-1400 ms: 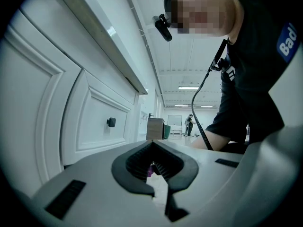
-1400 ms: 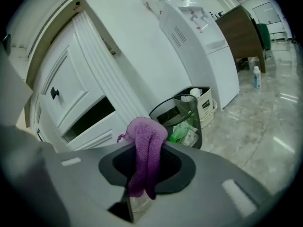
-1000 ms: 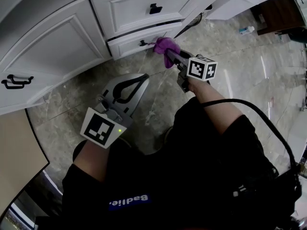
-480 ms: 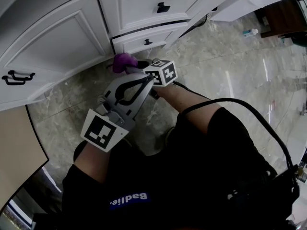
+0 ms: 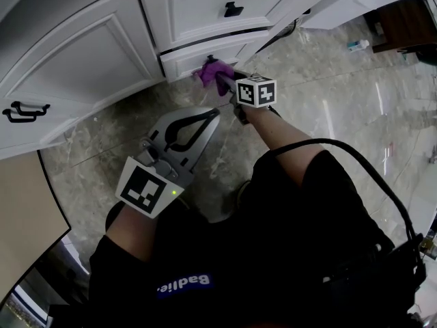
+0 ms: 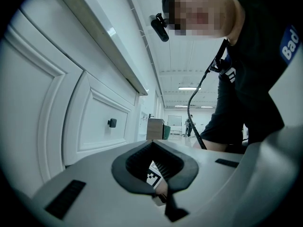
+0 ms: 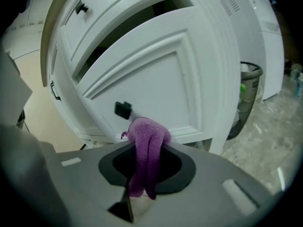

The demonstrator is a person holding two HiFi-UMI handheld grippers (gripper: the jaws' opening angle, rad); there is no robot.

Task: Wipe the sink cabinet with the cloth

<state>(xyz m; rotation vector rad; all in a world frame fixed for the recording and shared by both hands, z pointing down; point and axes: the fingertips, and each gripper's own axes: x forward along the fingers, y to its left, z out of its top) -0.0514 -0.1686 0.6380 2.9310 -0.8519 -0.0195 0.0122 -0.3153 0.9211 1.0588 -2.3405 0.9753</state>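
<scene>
Cloth (image 7: 147, 141): purple knit, bunched, pinched between the closed jaws of your right gripper (image 5: 221, 80), with a fold trailing down behind the tips. Its wadded end sits against the lower drawer front (image 5: 188, 61) of the white panelled sink cabinet (image 5: 89, 60), just beside the black knob (image 7: 122, 109). A dark gap shows above that drawer.

The right gripper (image 5: 224, 82) has swung out and back. One second ago its cloth (image 5: 212, 72) lay on the lower drawer front (image 5: 184, 64) to the right of the black knob (image 5: 210, 59); half a second ago it had swept left to the foot of the cabinet, directly ahead of the left gripper (image 5: 207, 119) tip; it now presses the drawer front again, just below the knob. Its marker cube (image 5: 256, 91), which touched the left gripper's tip in view, now stands clear to that tip's right.
</scene>
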